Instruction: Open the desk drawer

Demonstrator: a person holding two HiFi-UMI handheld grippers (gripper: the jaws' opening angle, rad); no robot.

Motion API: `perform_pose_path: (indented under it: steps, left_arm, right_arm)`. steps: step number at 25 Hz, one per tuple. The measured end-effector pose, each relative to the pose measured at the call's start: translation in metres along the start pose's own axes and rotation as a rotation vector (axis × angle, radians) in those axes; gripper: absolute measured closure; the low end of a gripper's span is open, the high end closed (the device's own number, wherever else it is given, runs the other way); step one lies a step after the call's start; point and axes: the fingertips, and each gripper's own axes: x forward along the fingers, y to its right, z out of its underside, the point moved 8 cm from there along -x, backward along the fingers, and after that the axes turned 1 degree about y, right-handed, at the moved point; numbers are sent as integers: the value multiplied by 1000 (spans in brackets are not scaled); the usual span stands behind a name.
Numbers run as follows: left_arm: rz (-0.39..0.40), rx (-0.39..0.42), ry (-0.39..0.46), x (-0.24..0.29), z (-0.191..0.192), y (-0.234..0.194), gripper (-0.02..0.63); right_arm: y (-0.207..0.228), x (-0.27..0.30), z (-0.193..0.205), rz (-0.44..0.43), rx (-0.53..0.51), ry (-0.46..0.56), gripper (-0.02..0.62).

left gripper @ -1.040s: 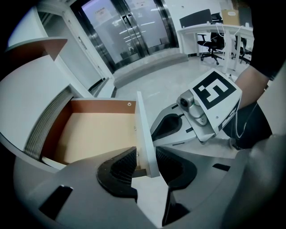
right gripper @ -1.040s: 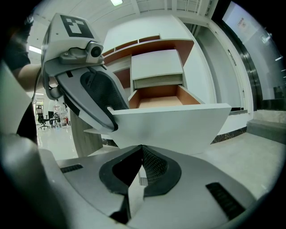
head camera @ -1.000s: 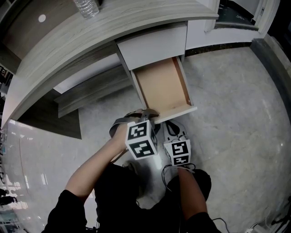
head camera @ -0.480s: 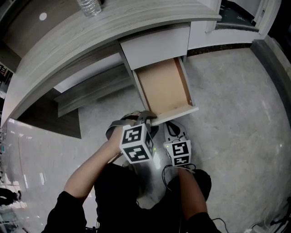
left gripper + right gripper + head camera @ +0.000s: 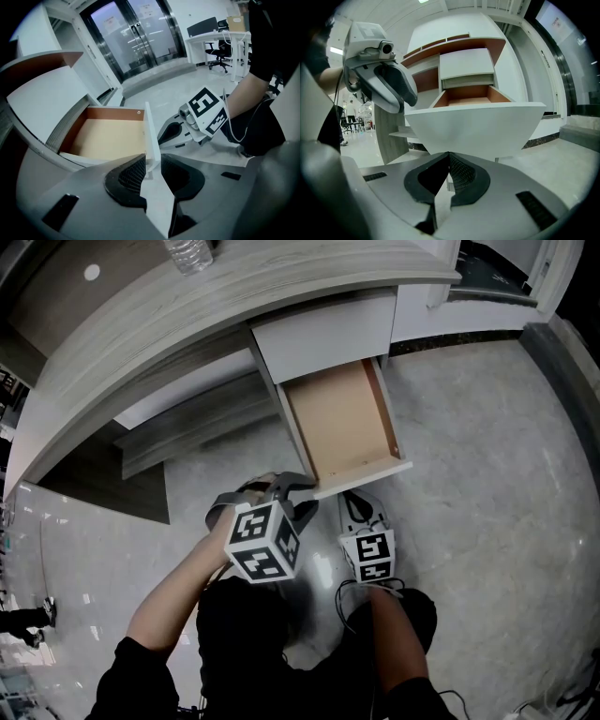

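1. Head view: the drawer [image 5: 342, 418] sticks well out from under the counter [image 5: 234, 287], and its bare wooden bottom is open to view. Its white front panel [image 5: 361, 476] is at the near end, towards the person. The left hand-held gripper [image 5: 295, 491] sits just off the left end of that panel. The right hand-held gripper [image 5: 354, 504] is just near of the panel. Judged from this, the opening itself looks done.

2. Left gripper view: the left hand-held gripper [image 5: 151, 161] is released. Its jaws stand apart, though they have just been narrowing. The edge of the front panel [image 5: 151, 136] lines up with the gap between them, but neither pad presses on it. The drawer [image 5: 108, 136] lies empty beyond, to the left.

3. Right gripper view: the right hand-held gripper [image 5: 449, 159] is clenched, pads together with nothing between them. The front panel [image 5: 473, 126] fills the view just beyond and above its tips, apart from them.

4. What is left: probably only drawing the left hand-held gripper clear. I cannot tell from these views whether the drawer is out to its stop.
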Motion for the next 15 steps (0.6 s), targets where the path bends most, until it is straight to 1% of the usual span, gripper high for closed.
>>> perform_pose_path:
  steps: [3, 7, 12, 15]
  left_arm:
    - [-16, -25, 27, -10, 5, -1, 500]
    - [-61, -75, 98, -25, 13, -3, 523]
    - [-128, -154, 175, -35, 26, -6, 600]
    - [-187, -194, 273, -43, 30, -7, 601]
  right_arm:
    - [-1, -5, 1, 1, -3, -4, 591]
    - [-2, -13, 1, 14, -8, -9, 591]
    - [-4, -20, 0, 26, -14, -10, 591]
    - [-4, -23, -3, 39, -16, -5, 591]
